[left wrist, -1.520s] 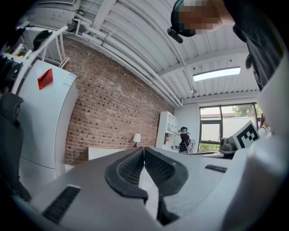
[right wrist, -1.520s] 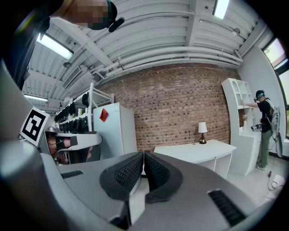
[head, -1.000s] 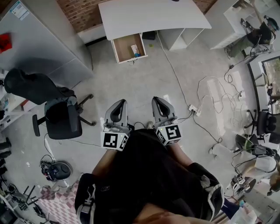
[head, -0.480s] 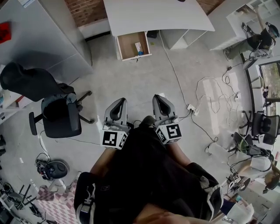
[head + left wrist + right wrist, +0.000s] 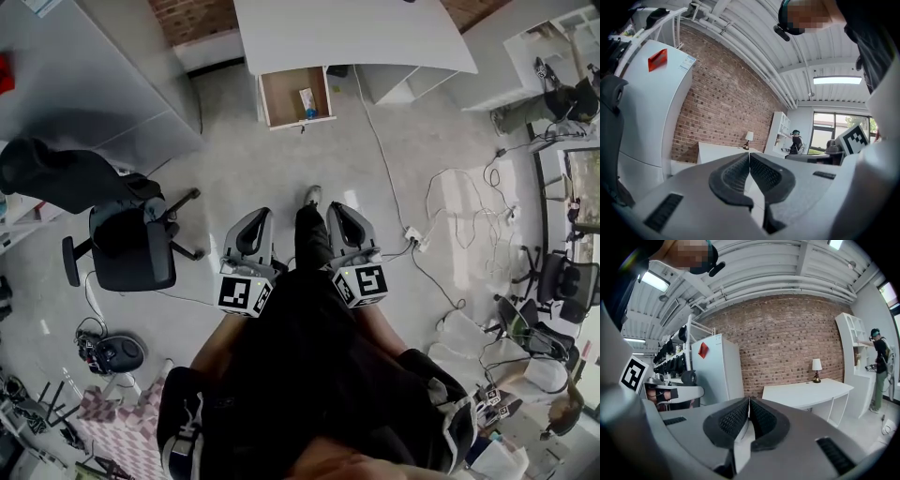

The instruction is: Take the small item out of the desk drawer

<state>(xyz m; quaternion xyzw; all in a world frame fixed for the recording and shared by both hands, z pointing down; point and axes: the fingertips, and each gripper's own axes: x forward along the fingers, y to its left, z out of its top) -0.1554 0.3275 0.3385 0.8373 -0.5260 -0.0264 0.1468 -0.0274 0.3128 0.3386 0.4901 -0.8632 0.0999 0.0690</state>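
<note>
Head view: the desk drawer (image 5: 284, 94) stands open, and the small item (image 5: 307, 99) lies at its right side; the left gripper (image 5: 254, 217) and right gripper (image 5: 340, 212) are well apart from it; left gripper view: jaws pressed together, nothing between; right gripper view: jaws together too, empty.

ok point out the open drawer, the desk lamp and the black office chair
open drawer (image 5: 284, 97): head view, bare wooden bottom
desk lamp (image 5: 816, 364): right gripper view, white shade
black office chair (image 5: 133, 248): head view, seat
</note>
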